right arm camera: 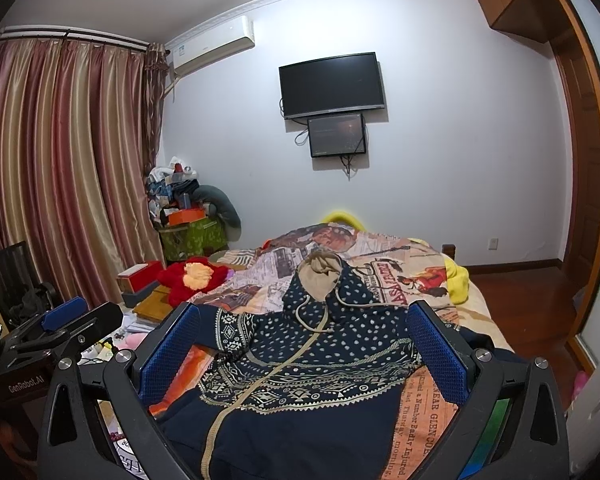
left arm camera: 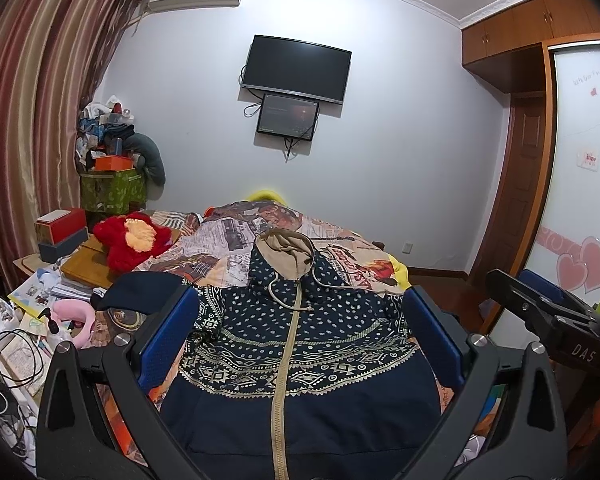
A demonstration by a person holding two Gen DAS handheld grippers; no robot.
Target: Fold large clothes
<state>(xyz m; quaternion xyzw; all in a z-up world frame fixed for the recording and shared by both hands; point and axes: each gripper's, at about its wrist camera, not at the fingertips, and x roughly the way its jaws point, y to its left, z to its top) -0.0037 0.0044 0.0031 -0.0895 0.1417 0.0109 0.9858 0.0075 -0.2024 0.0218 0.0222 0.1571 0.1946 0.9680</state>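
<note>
Navy patterned zip hoodie with a tan hood (left arm camera: 300, 344) lies flat, front up, on my bed's newspaper-print cover (left arm camera: 220, 240). My left tool (left arm camera: 300, 320) and right tool (right arm camera: 304, 336) hover level above it, side by side, both spread wide and empty.

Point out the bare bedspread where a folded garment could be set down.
Free bedspread lies right of the hoodie hood and beyond it toward the wall. The side table beside the red plush is crowded.
</note>
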